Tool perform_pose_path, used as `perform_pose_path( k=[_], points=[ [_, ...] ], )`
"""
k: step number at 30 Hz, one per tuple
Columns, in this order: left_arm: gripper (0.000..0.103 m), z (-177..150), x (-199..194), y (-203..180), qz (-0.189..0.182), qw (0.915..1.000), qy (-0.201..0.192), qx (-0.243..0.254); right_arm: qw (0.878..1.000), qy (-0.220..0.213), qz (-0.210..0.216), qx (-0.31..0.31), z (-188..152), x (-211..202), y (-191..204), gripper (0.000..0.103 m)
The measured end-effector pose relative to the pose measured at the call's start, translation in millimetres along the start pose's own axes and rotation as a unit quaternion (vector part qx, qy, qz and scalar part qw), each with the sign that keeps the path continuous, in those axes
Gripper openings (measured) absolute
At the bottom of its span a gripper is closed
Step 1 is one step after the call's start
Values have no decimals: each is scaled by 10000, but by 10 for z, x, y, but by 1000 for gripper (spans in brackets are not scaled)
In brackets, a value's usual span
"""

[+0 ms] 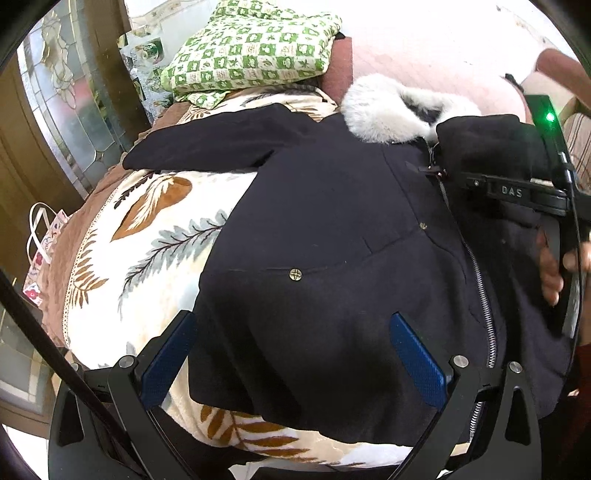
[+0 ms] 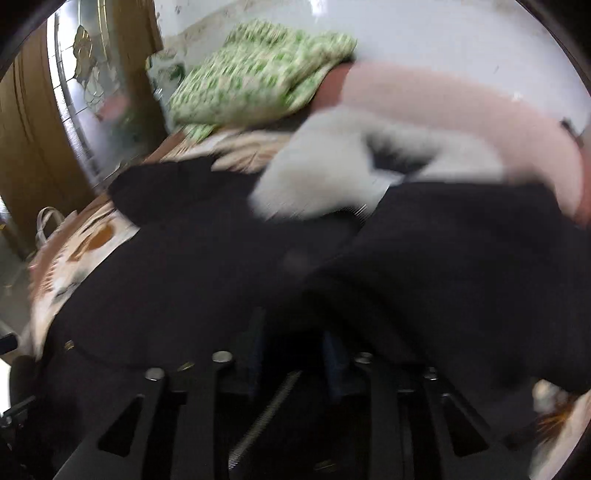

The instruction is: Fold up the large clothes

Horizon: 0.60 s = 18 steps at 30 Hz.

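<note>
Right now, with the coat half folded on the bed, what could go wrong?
1. The right view is blurred; the right hand-held gripper may drag the coat and undo the fold.
2. The left sleeve lies unfolded and could be forgotten.
3. The zip might snag on a finger.

Soft daylight, glare washing out the upper wall (image 1: 424,33). Left wrist view sharp; right wrist view smeared by motion blur — fisheye bending and dark corners throughout.
</note>
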<state>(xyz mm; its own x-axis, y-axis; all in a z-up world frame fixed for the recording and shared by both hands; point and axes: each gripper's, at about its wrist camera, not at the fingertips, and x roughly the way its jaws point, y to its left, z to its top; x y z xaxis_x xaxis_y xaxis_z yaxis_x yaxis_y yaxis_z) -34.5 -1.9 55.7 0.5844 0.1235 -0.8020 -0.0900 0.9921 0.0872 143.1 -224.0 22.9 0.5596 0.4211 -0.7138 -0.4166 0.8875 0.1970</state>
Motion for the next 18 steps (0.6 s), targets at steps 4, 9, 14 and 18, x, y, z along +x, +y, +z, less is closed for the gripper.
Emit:
perform_pose_path(
  k=[4,9,14,18],
  points=[
    [103,55,-60,-33,-208,9997,-143,70,9924,-704,353,945,-4,-569,-266,53],
    [103,260,-120,-280,-557,9971,-392,339,9567,-1981,-47,2134,-310,-1325,-667,79],
    [103,475,-186,-558,-511,9944,-676,630,9225,-1970,-724,3240,-381,-1083,-1293,79],
    [103,546,-250,-553,-403,9940,-847,564,9135,-1724,-116,3682,-205,-642,-1459,79]
  ],
)
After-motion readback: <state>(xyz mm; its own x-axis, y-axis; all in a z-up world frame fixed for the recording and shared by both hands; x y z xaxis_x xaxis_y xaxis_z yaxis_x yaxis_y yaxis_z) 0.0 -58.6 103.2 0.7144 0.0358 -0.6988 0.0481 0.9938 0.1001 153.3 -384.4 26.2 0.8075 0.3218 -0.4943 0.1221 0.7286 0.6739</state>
